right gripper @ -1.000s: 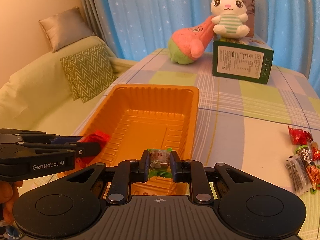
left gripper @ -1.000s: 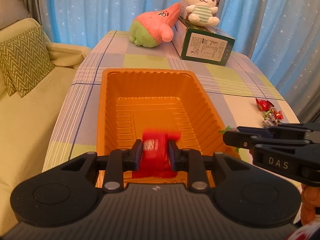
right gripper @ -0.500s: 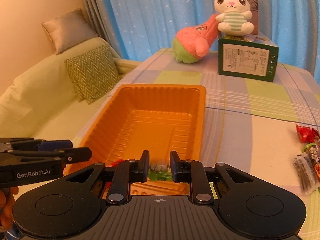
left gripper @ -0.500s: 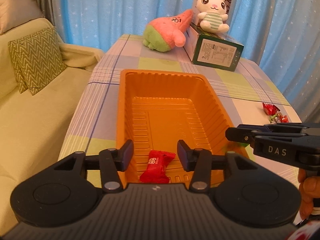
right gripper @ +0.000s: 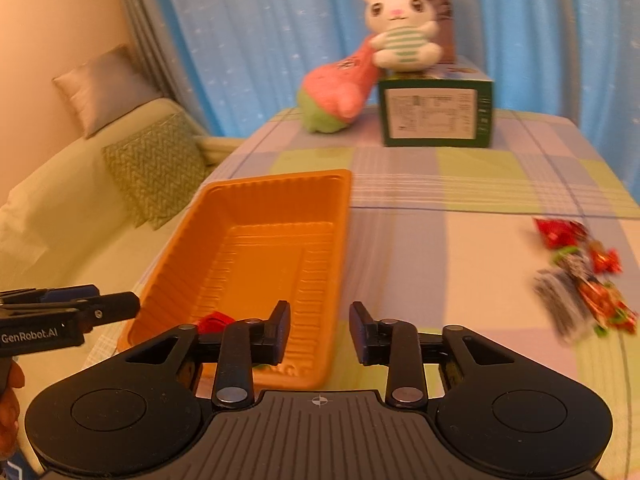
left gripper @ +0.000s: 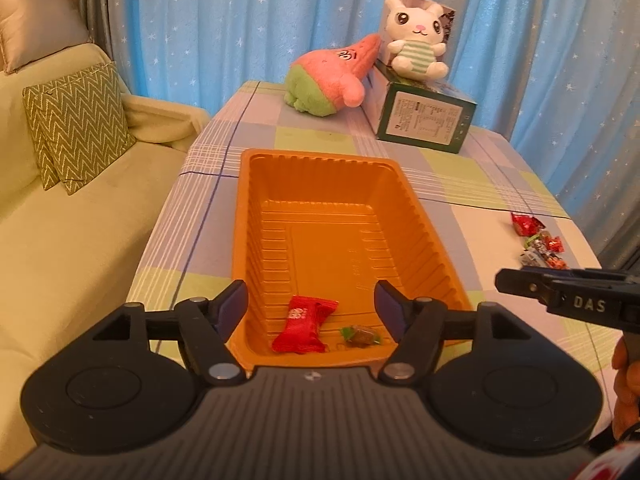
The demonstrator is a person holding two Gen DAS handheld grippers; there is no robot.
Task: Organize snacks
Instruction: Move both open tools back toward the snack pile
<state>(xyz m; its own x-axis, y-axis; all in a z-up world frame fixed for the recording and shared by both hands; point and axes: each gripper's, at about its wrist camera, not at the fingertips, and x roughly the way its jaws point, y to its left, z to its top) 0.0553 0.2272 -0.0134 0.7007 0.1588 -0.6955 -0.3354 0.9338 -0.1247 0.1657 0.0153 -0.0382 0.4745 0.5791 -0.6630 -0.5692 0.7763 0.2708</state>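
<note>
While both tools hang over the near end of an orange tray [left gripper: 320, 184], the left gripper [left gripper: 312, 308] stands spread wide and grasps nothing, and the right gripper [right gripper: 319, 330] is likewise parted and bare. A red candy [left gripper: 306, 324] and a small green-ended sweet [left gripper: 360, 335] lie side by side on the tray floor at its near wall, just ahead of the left fingers [left gripper: 234, 306]. Loose wrapped snacks [right gripper: 580, 276] sit in a cluster on the checked tablecloth [right gripper: 440, 248], well apart to the right of the tray. Beyond, a pink plush [left gripper: 334, 76] leans against a green box [left gripper: 424, 120] topped by a white rabbit toy [left gripper: 416, 44].
</note>
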